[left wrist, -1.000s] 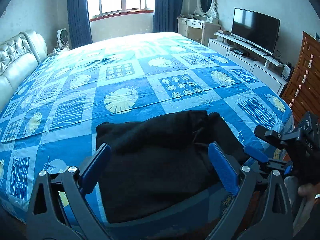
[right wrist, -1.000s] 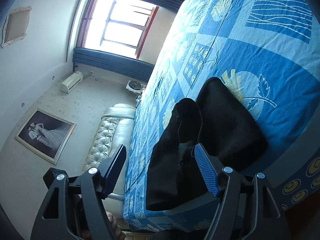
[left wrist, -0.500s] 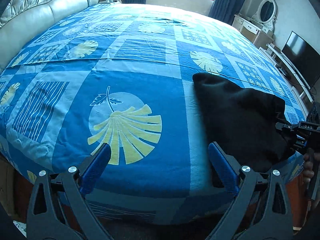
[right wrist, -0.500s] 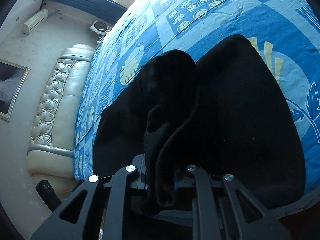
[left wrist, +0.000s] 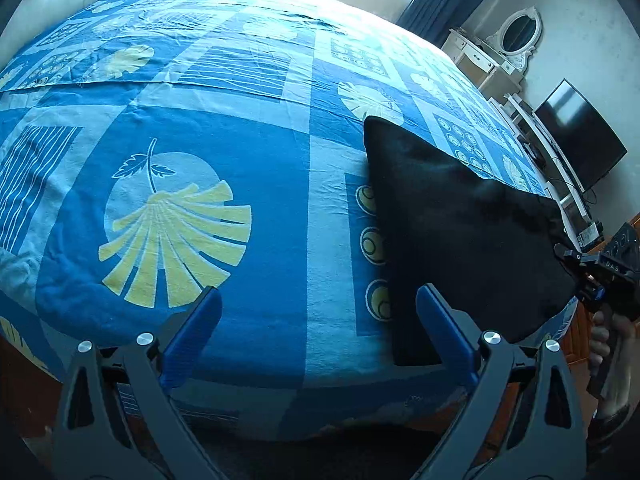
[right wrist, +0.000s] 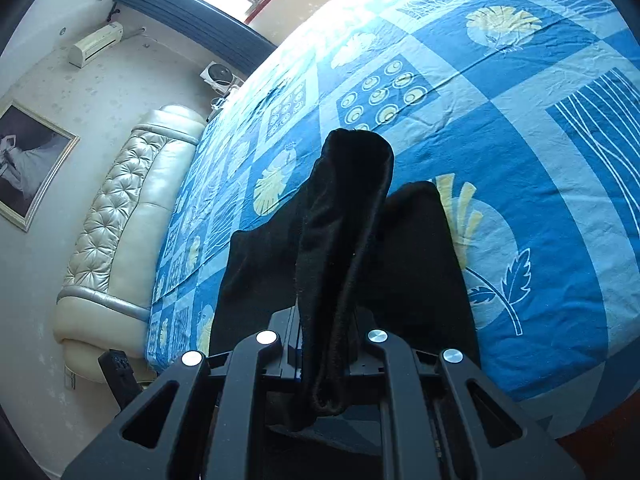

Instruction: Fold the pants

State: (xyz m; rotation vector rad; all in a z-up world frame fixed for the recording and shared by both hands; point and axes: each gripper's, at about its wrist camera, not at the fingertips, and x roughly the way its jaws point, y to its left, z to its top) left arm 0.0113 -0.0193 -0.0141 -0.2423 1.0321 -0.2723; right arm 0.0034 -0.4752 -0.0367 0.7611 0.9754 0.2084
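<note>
The black pants lie folded near the bed's front right corner, on the blue patterned bedspread. My right gripper is shut on a fold of the black pants and lifts that edge into a ridge above the rest of the cloth. In the left wrist view the right gripper shows at the far right, pinching the pants' corner, with a hand below it. My left gripper stands open over the bed's front edge, left of the pants, with nothing between its blue fingers.
A padded cream headboard runs along the bed's left side. A TV on a low stand, a white dressing table with mirror and a wooden chest of drawers line the right wall. Curtained windows are at the far end.
My right gripper closed on the pants' edge and raised it. My left gripper swung left, away from over the pants, and dipped toward the bed's front edge, staying open.
</note>
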